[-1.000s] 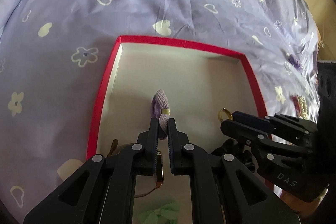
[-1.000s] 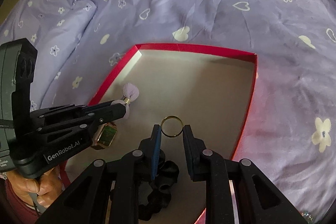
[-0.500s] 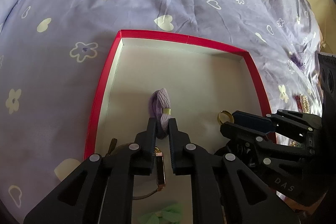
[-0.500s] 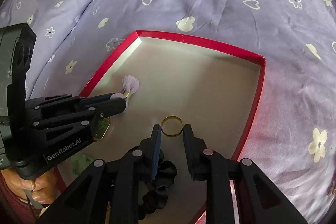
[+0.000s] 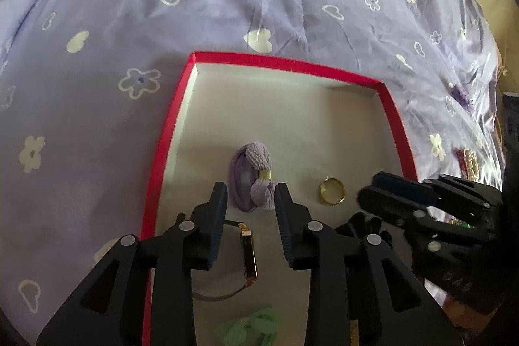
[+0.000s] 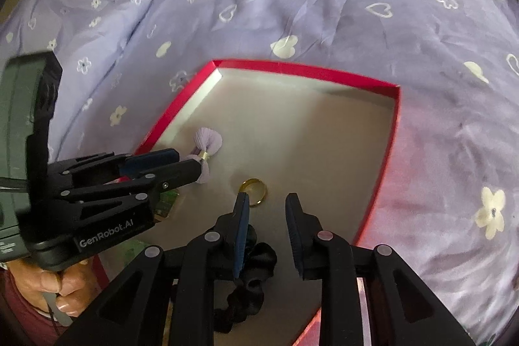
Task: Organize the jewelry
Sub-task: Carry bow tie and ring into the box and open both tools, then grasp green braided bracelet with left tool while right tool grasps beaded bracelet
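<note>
Releasing: left claw [image 5: 248, 195], jaws just opening, brackets the lilac hair tie [image 5: 253, 180] lying in the red-rimmed box [image 5: 162, 151]; right claw [image 6: 267, 203] open behind the gold ring [image 6: 254, 187]; withdraw straight, avoiding snags.

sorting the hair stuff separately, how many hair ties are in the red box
3 in view: a lilac hair tie mid-box between the left gripper fingers, untouched; a black scrunchie near the right gripper; a green one at the box's near end. More may be hidden under the grippers.
</note>
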Motion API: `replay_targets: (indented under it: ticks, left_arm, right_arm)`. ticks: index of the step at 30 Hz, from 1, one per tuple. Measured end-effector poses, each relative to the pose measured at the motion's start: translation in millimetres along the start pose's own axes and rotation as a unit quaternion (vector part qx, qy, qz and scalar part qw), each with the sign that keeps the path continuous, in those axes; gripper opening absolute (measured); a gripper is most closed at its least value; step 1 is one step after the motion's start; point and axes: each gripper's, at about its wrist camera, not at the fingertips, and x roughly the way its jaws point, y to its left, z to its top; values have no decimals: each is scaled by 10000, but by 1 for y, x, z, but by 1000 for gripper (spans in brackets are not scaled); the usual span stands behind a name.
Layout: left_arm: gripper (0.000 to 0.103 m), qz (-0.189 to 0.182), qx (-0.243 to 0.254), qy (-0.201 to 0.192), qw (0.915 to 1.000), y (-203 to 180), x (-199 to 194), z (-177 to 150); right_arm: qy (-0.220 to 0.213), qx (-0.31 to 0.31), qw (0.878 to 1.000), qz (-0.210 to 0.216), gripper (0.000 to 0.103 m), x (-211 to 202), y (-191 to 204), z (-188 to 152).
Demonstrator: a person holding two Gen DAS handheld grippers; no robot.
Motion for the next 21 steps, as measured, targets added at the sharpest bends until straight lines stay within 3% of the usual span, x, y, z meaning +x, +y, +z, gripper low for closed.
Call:
replay_targets:
  ticks: [11,21]
  left_arm:
    - [35,-77,-9,-356,9993,-13,-42,-10]
    - [39,-524,147,-579,9968,-55,-83,-37]
  right_arm:
    - [-584,492,9971,41,30,-72,-29,-33]
    - [-985,1120,9880,-390,34,-139,-83,-92]
